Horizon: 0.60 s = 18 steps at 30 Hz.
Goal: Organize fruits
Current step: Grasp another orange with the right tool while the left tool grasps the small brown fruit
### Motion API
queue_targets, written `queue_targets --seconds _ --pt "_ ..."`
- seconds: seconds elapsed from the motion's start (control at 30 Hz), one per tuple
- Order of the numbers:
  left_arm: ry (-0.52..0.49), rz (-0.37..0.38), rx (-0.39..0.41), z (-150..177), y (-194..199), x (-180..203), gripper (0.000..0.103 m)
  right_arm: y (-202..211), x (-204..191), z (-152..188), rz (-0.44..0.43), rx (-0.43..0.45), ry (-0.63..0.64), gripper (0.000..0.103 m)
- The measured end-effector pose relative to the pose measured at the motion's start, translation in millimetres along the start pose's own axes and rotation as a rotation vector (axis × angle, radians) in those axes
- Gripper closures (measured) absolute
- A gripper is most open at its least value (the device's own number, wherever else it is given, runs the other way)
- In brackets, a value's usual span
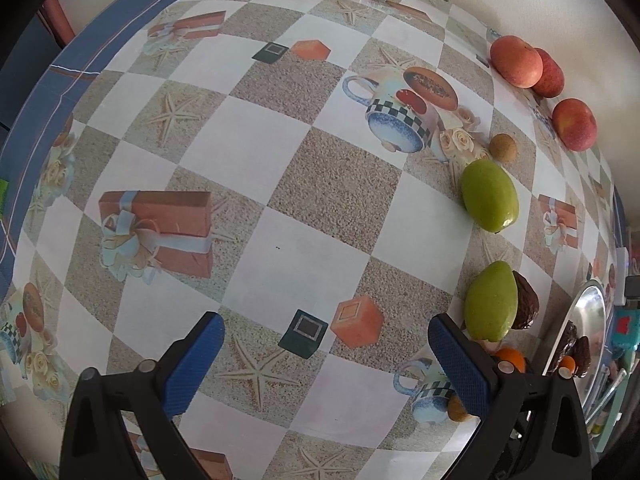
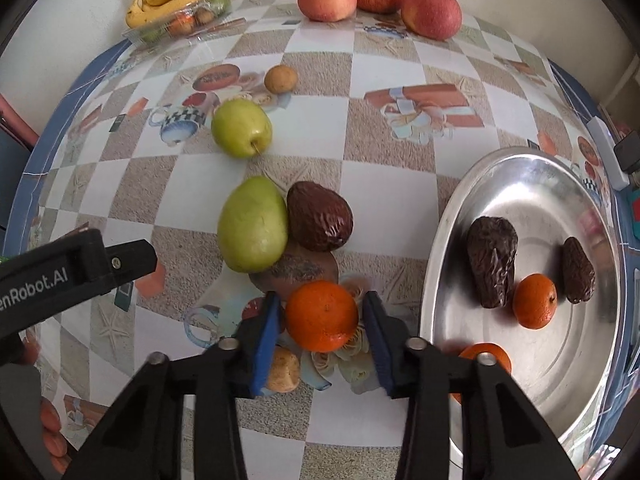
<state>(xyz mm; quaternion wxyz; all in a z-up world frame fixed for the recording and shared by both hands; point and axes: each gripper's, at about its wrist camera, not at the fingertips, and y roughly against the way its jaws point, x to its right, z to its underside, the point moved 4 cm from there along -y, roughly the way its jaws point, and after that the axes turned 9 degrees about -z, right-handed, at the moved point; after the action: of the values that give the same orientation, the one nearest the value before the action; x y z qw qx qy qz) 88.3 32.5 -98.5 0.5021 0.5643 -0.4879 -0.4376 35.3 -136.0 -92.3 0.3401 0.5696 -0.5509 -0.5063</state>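
Here my right gripper point(image 2: 320, 322) brackets an orange point(image 2: 322, 316) beside the steel plate point(image 2: 452, 216), pads not visibly pressing, my left gripper point(image 1: 326, 354) wide and empty; three fruits are plated, green fruits and apples point(image 2: 380, 2) remain.

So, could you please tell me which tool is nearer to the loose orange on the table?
Right. The right tool straddles the orange, one finger on either side. The left tool hangs open over bare tablecloth, with the orange just outside its right finger.
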Motion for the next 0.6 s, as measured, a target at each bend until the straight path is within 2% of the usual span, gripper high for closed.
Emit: queue_targets --seconds 0.2,0.3,0.37,0.43,0.53,0.6 --pt "-0.008 0.054 0.002 4.3 4.9 7.5 0.000 17.3 -1.3 -3.8 -0.031 0.048 -0.013 0.065" --pt "-0.051 0.069 -0.013 10.8 4.1 20.9 0.001 31.1 1.9 -6.7 -0.038 0.081 -0.023 0.065" --pt "-0.090 0.084 -0.024 17.1 3.6 32.8 0.006 38.1 7.1 -6.2 -0.018 0.087 -0.042 0.065" --pt "-0.127 0.095 -0.033 22.5 4.5 42.7 0.015 42.6 16.4 -5.7 0.003 0.092 -0.065 0.065" --pt "-0.188 0.120 -0.043 33.4 6.1 60.5 0.019 54.2 32.5 -6.0 0.038 0.113 -0.113 0.065" --pt "-0.224 0.150 -0.056 42.2 8.0 73.5 0.029 61.9 45.8 -4.6 0.067 0.130 -0.142 0.065"
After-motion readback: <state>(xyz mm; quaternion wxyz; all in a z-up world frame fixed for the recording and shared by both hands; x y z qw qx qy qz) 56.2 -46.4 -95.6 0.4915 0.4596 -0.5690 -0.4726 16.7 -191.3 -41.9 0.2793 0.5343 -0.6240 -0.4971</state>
